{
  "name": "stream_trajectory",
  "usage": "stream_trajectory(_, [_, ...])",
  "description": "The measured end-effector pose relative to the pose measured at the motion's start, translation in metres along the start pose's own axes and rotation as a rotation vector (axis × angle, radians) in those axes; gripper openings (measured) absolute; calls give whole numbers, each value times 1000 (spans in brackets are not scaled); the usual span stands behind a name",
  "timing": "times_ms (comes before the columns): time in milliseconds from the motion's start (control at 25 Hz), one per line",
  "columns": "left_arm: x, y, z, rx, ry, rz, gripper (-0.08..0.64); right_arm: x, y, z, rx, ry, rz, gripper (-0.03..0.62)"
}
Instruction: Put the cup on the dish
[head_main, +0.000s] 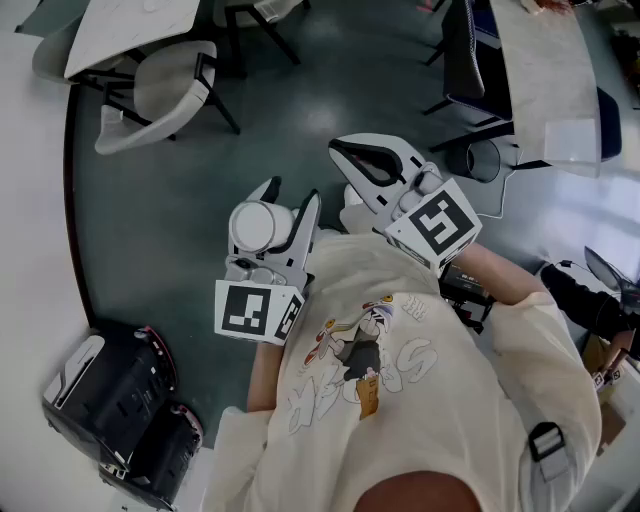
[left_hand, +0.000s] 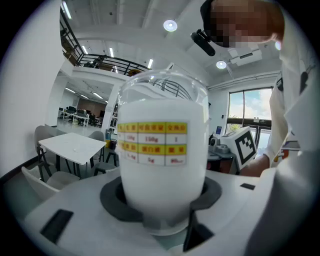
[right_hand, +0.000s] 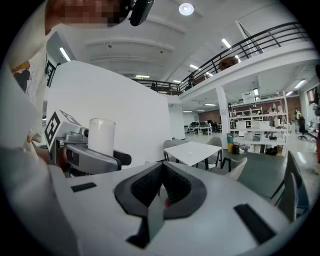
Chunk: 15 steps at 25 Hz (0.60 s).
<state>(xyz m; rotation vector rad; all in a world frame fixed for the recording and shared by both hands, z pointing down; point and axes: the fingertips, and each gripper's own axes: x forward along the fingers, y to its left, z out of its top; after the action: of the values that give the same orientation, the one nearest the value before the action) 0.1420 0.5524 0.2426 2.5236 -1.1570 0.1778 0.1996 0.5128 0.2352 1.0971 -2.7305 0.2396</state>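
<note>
Holding the white plastic cup with the yellow label (left_hand: 162, 165), dead centre of the left gripper view, snug between my left gripper's (head_main: 291, 203) half-open jaws. My right gripper (right_hand: 161, 192) is fully closed on nothing. No dish in sight, so hunting for it could jostle the cup loose.

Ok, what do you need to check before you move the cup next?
1. The cup gripped by the left tongs: ok.
2. The cup upright: ok.
3. The right tongs shut and empty: ok.
4. A dish in sight: not ok, no view shows one.
5. Anything inside the cup that could spill: cannot tell.
</note>
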Motion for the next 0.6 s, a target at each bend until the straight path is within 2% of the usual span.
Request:
stream_trajectory(240, [-12,10,0,-23,0,2,210,2,20,14,41,-18,8,3])
stream_trajectory(440, [-15,17,-4,-42,6,3,210,9,20,17,-10,24,53,3])
stream_trajectory(600, [-9,14,-4,-34,16,5,210,7,3,18,-19,24,33,3])
